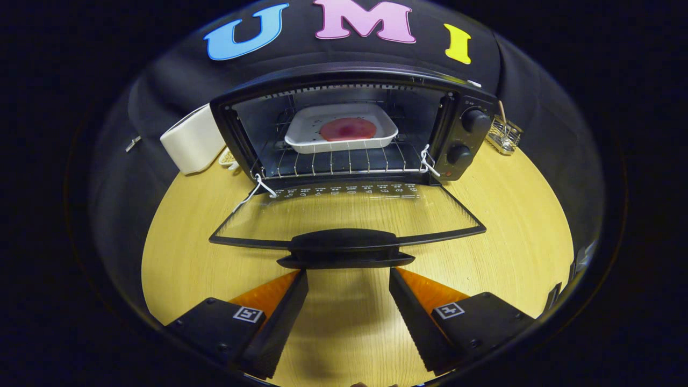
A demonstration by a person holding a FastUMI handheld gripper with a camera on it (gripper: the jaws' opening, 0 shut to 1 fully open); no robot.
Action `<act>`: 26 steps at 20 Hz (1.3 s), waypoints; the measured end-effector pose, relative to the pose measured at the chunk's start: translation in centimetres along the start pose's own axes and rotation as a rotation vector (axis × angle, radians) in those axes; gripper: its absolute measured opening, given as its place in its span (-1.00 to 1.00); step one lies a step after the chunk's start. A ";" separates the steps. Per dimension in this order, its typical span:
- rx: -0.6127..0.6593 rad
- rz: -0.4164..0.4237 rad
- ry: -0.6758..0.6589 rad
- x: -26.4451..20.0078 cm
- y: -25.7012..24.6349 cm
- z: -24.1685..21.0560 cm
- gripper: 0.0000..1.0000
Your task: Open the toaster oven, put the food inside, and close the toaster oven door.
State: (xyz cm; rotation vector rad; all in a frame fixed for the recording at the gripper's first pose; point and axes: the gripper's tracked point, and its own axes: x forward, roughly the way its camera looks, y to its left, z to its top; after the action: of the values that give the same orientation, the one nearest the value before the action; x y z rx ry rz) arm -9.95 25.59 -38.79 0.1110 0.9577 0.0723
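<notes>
Food (348,129), a flat reddish round, already lies in a white square tray (301,141) on the wire rack (344,161) inside the oven (355,123), so what seems left is closing the door (344,212). That door hangs fully down, its glass pane letting the wood grain of the table (516,226) show through, and its curved dark handle (344,248) juts toward the gripper (348,279). The fingers stand apart and empty, one to each side of the handle's middle, tips just short of it, probably lined up to get under the handle and lift. Their inner faces are ribbed, good for grip on smooth plastic. Two round knobs (475,121) sit on the oven's right panel. A white rounded box (193,140) stands left of the oven, a small wire basket (505,135) right.
</notes>
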 end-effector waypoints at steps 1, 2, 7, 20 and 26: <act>0.003 0.004 -0.006 -0.3 0.0 0.2 0.98; 0.001 0.008 -0.011 -0.4 0.0 0.3 0.98; -0.011 0.025 -0.082 -1.6 0.1 2.1 0.98; 0.023 0.059 -0.260 -4.6 0.1 10.4 0.98; 0.011 0.070 -0.325 -6.3 -1.4 12.5 0.98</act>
State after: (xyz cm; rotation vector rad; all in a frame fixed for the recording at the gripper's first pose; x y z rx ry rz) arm -3.32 22.68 -26.75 0.1611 0.6293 0.1101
